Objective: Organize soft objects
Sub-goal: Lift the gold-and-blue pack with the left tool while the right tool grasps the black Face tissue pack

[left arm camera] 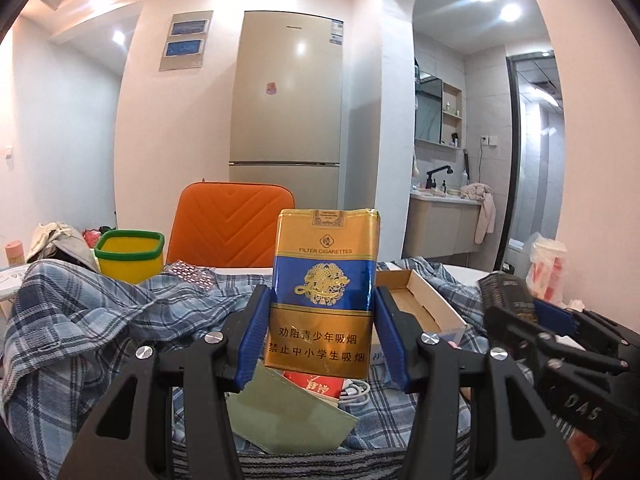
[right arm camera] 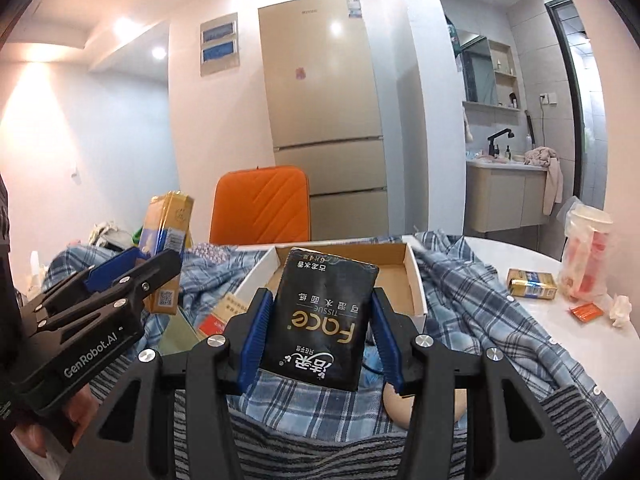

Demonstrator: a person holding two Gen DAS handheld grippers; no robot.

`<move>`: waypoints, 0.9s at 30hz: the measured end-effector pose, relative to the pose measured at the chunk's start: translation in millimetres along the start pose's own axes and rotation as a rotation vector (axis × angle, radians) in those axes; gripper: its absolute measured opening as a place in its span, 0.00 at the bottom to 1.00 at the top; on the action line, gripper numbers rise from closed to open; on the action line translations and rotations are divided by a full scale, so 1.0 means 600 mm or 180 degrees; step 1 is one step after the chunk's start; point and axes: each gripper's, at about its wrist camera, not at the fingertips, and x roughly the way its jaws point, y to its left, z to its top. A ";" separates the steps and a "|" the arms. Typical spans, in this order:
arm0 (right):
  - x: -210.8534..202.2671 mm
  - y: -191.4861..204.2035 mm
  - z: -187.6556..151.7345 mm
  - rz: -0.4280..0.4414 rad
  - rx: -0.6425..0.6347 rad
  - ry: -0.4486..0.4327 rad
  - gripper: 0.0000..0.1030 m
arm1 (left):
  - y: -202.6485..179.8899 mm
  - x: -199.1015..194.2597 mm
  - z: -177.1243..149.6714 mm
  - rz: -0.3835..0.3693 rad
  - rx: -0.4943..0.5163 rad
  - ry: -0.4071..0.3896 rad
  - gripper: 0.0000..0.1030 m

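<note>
While the left gripper [left arm camera: 322, 312] presses its blue pads on both sides of a gold and blue soft cigarette pack [left arm camera: 324, 292], the pack stands upright between the closed jaws, lifted above the blue checked cloth shirt [left arm camera: 120, 320]. The right gripper [right arm camera: 318, 330] is closed in the same way on a black soft tissue pack [right arm camera: 324, 320] with the printing upside down, held just in front of the shallow brown cardboard box with white walls [right arm camera: 414, 280]. This box lies on the shirt, and I take it as the landmark. To the left of the box, under the left gripper, a pale green flat envelope [left arm camera: 288, 412] and a red and white packet [left arm camera: 316, 384] lie on the shirt. Behind the box stands an orange padded chair back [right arm camera: 262, 204], and farther behind it a tall beige fridge [right arm camera: 324, 96]. Left of the box, at the far side, is a yellow square tub with a green rim [left arm camera: 130, 254]. To the right of the box, on the white round table [right arm camera: 560, 320], a second gold cigarette pack [right arm camera: 532, 283] lies flat beside a clear plastic bag with red contents [right arm camera: 586, 256].
</note>
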 end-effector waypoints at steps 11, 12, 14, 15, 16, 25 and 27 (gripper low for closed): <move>-0.040 -0.019 0.079 -0.0287 -0.0250 -0.0926 0.50 | 0.010 -0.002 0.035 0.0068 -0.0185 -0.0386 0.49; -0.033 -0.024 0.085 -0.0282 -0.0237 -0.0943 0.50 | 0.010 0.000 0.040 0.0097 -0.0175 -0.0438 0.49; -0.016 -0.031 0.092 -0.0295 -0.0217 -0.0964 0.50 | 0.008 0.005 0.048 0.0135 -0.0131 -0.0538 0.49; -0.007 -0.032 0.094 -0.0295 -0.0233 -0.0971 0.50 | 0.005 0.009 0.051 0.0167 -0.0091 -0.0592 0.49; 0.002 -0.032 0.095 -0.0284 -0.0256 -0.0981 0.50 | 0.003 0.014 0.054 0.0203 -0.0047 -0.0643 0.49; 0.092 -0.015 0.073 -0.0197 -0.0388 -0.0648 0.50 | -0.015 0.092 0.048 0.0321 0.0144 -0.0672 0.49; 0.103 -0.018 0.068 -0.0189 -0.0356 -0.0585 0.50 | -0.017 0.103 0.040 0.0316 0.0149 -0.0612 0.49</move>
